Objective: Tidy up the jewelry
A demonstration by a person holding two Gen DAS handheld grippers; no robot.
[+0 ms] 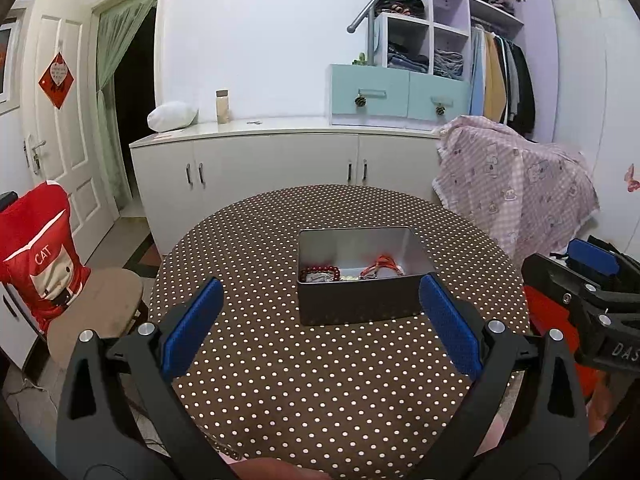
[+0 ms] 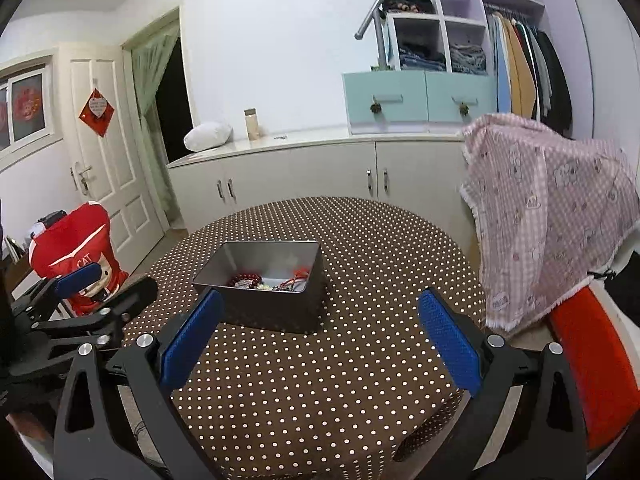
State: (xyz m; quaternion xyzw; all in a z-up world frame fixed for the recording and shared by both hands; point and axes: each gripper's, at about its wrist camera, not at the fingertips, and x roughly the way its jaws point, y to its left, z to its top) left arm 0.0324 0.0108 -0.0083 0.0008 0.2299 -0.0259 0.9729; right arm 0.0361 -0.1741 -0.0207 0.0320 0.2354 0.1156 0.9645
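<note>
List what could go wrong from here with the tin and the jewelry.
1. The bead bracelet and red cord piece lie bunched at the near end of the tin; a grab may snag both.
2. The tin sits loose on the tablecloth; a claw reaching in could knock its wall and slide it.
3. Both claws, left and right, are open and close together, so they could collide over the tin.

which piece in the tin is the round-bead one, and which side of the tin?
The dark red bead bracelet, at the left end of the tin in the left wrist view. It is a loop of round beads; the orange-red piece to its right looks like thin cord.
</note>
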